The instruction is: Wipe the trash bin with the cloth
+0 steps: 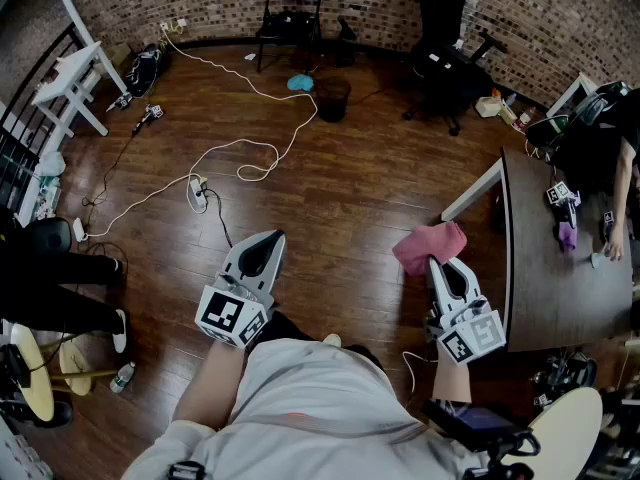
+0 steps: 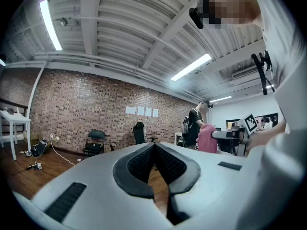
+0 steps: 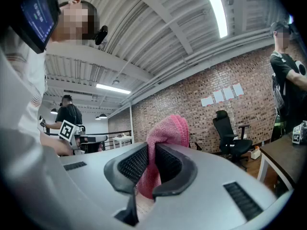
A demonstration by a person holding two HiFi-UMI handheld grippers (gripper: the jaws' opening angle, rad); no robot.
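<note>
The trash bin [image 1: 332,98] is a small dark bin standing far off on the wooden floor, near the brick wall. A pink cloth [image 1: 429,245] hangs bunched from my right gripper [image 1: 438,261], which is shut on it. In the right gripper view the cloth [image 3: 166,131] sticks up between the ribbed pads [image 3: 133,163] of the right gripper [image 3: 152,150]. My left gripper [image 1: 271,239] is held low at the left, shut and holding nothing. Its tips meet in the left gripper view [image 2: 154,146], where the cloth [image 2: 207,138] also shows at the right. Both grippers are well short of the bin.
A white cable [image 1: 240,158] and a power strip [image 1: 197,190] lie across the floor between me and the bin. A folding chair [image 1: 290,8] and an office chair [image 1: 445,38] stand at the back wall. A dark table [image 1: 560,278] is at the right, a seated person's legs [image 1: 50,278] at the left.
</note>
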